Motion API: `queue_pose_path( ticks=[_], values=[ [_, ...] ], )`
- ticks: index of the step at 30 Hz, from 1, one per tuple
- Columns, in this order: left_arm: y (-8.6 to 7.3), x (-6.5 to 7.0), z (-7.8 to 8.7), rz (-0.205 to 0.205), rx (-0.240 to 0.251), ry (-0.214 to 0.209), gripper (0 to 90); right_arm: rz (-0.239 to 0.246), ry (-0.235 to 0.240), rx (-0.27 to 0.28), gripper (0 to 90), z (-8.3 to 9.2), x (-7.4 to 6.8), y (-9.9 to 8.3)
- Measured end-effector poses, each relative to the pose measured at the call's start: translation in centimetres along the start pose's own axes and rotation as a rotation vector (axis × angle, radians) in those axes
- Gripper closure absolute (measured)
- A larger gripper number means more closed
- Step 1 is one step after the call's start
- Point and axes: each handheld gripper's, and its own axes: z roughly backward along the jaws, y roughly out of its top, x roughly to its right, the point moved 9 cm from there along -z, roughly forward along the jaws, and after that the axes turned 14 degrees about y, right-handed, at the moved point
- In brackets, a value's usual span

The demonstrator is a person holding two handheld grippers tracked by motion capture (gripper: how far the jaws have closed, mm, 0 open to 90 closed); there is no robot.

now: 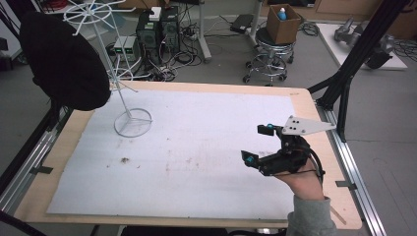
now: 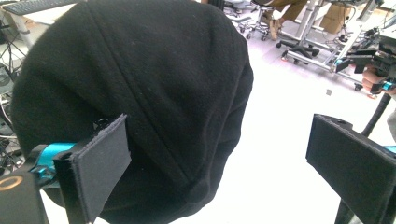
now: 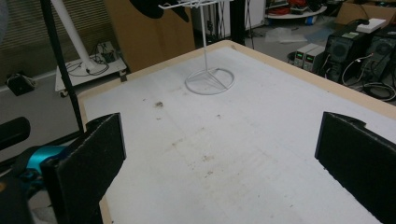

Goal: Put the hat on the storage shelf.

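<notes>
A black knit hat [image 1: 64, 61] hangs in the air over the table's far left corner, beside a white wire rack [image 1: 132, 120] with a ring base. In the left gripper view the hat [image 2: 140, 93] is close ahead. My left gripper [image 2: 224, 163] is open, and its left pad [image 2: 100, 161] lies over the hat's lower edge. My right gripper [image 1: 256, 144] is held open above the table's right side, with nothing between its jaws. The right gripper view looks across the white mat [image 3: 224, 140] to the rack [image 3: 208, 80] and the hat [image 3: 152, 7].
The white mat [image 1: 196, 157] lies on a wooden table [image 1: 314, 113]. A black frame post [image 1: 354, 64] rises at the right edge. Beyond the far edge stand computers [image 1: 157, 29] with cables and a stool carrying a cardboard box [image 1: 282, 22].
</notes>
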Motion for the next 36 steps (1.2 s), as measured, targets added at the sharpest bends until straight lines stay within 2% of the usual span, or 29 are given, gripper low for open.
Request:
queue_pose_path(
  ticks=[4, 10, 11, 13, 16, 20, 23, 29, 31, 36],
  values=[
    [-0.2, 0.5, 0.0, -0.006, -0.008, -0.001, 6.9, 0.001, 0.0, 0.001, 0.7, 0.0, 0.1, 0.0],
    [-0.5, 2.1, 0.4, -0.007, 0.046, -0.012, 6.9, -0.01, 0.002, 0.012, 0.8, 0.2, 0.4, -0.1],
    [-0.7, 2.3, 0.4, -0.007, 0.051, -0.012, 6.9, -0.014, -0.002, 0.014, 0.8, 0.3, 0.5, -0.1],
    [-1.2, 2.5, 0.2, -0.011, 0.049, 0.014, 6.9, -0.012, 0.001, 0.018, 0.7, 0.3, 0.5, -0.1],
    [-1.9, 3.0, 0.2, 0.01, 0.076, -0.017, 6.9, -0.015, 0.004, 0.02, 0.8, 0.5, 0.4, -0.1],
    [-2.9, 3.6, 0.2, 0.017, 0.086, -0.026, 6.9, -0.016, 0.004, 0.024, 0.7, 0.7, 0.3, -0.3],
    [-3.6, 4.2, 0.0, -0.002, 0.083, -0.012, 6.9, -0.02, -0.001, 0.027, 0.7, 0.9, 0.4, -0.3],
    [-4.6, 5.9, -0.3, -0.01, 0.111, -0.033, 6.9, -0.02, -0.008, 0.027, 0.7, 1.0, 0.6, -0.3],
    [-4.9, 6.4, -0.5, -0.007, 0.103, -0.052, 6.9, -0.014, -0.011, 0.029, 0.8, 0.9, 0.6, -0.3],
    [-6.0, 7.7, -1.7, -0.016, 0.074, -0.064, 6.9, -0.011, -0.012, 0.029, 0.8, 0.8, 0.5, -0.1]
  ],
)
